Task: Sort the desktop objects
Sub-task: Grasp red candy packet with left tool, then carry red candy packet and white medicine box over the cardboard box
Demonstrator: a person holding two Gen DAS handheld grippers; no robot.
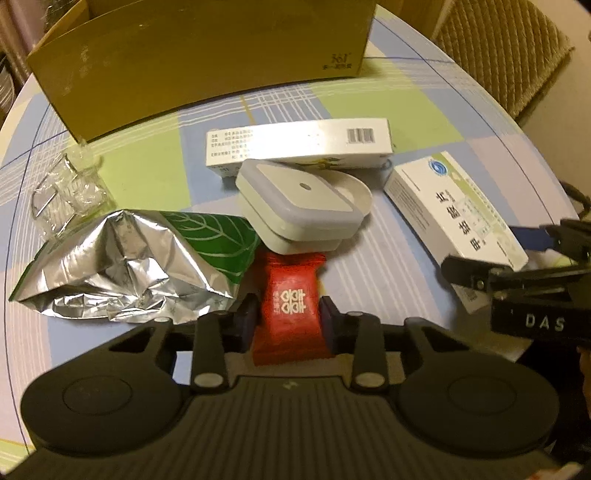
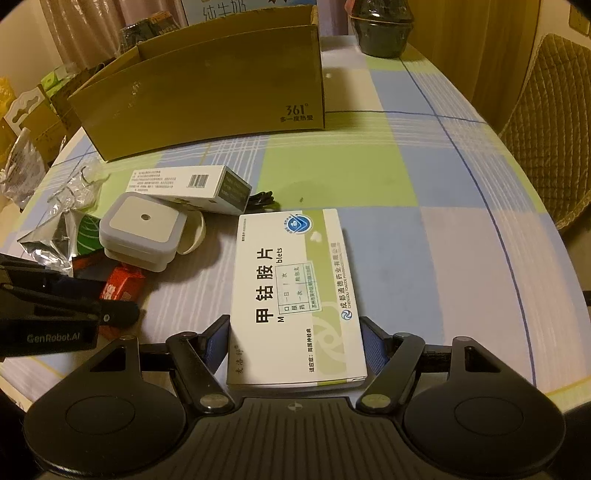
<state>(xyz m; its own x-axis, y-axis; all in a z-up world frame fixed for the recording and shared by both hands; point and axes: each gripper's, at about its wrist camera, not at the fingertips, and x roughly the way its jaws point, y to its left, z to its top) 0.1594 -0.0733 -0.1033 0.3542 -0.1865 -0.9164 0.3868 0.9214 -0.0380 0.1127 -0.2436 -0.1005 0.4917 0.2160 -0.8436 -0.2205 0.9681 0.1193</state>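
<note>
My left gripper [image 1: 289,317] is shut on a red packet [image 1: 291,291] with white characters, low over the table; the packet also shows in the right wrist view [image 2: 122,286]. My right gripper [image 2: 297,345] has its blue pads against both sides of a white and green medicine box [image 2: 295,295], which lies flat on the table; the box also shows in the left wrist view [image 1: 458,218]. A white square night light [image 1: 295,201] lies just past the red packet. A long white box [image 1: 299,144] lies behind it. A crumpled silver and green foil bag [image 1: 125,266] lies to the left.
An open cardboard box [image 1: 207,62] stands at the back of the checked tablecloth [image 2: 424,192]. Clear plastic packaging [image 1: 66,192] lies at the left. A dark pot [image 2: 380,29] stands at the back right. A wicker chair [image 1: 509,55] stands beyond the right edge.
</note>
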